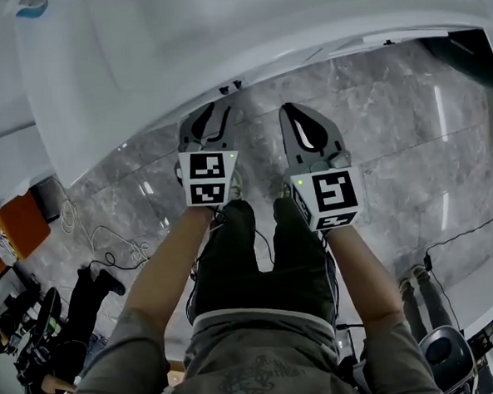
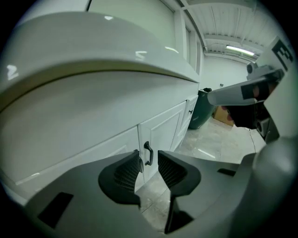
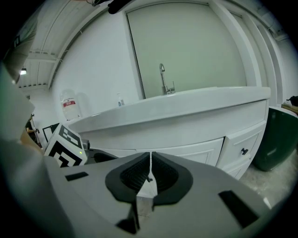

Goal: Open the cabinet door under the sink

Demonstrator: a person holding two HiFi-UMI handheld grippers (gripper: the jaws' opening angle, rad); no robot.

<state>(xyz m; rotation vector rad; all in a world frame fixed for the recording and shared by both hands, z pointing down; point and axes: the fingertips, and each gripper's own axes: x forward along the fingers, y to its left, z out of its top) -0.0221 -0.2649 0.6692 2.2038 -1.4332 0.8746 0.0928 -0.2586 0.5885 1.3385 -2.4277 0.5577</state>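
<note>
White cabinet door (image 2: 164, 131) with its dark handle (image 2: 148, 153) sits ahead of my left tongs (image 2: 149, 164), framed between the open, empty jaws but not yet reached. My right tongs (image 3: 150, 163) are closed on nothing. Closing too early, I'd pinch air; drifting sideways, I'd strike the door.

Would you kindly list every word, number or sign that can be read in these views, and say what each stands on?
No text can be read in any view.
Red-and-white label on the wall: too blurred to read.
Shirt print: a dark pattern, no legible letters.
Left cube and right cube: black-and-white square markers, no letters.
</note>
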